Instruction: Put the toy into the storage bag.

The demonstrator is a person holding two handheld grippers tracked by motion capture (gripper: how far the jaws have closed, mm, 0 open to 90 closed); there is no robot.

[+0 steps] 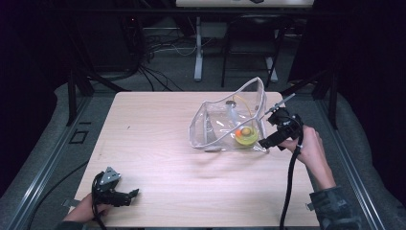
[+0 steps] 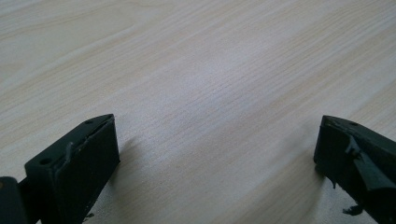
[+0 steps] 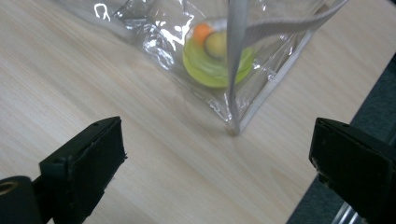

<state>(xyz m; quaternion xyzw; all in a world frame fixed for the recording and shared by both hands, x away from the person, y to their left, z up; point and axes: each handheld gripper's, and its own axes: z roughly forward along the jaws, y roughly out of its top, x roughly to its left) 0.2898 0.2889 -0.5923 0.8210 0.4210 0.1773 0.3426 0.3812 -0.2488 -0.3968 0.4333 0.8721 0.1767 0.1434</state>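
Observation:
A clear plastic bag (image 1: pixel 225 125) with white edging stands open on the wooden table (image 1: pixel 158 143), right of centre. Inside it lies a yellow-green round thing (image 1: pixel 246 138) with a small orange piece (image 1: pixel 238 130) beside it; the same yellow-green thing (image 3: pixel 215 60) shows through the bag wall (image 3: pixel 154 28) in the right gripper view. My right gripper (image 1: pixel 266 143) stands open at the bag's near right corner, with nothing between its jaws. My left gripper (image 1: pixel 134 193) rests open near the table's front left edge, over bare wood.
The table's right edge (image 3: pixel 327 93) runs close to the bag's corner (image 3: pixel 235 128). Black frame posts (image 1: pixel 72 96) stand at the table's left and right. A white table leg (image 1: pixel 198 48) and cables lie on the floor behind.

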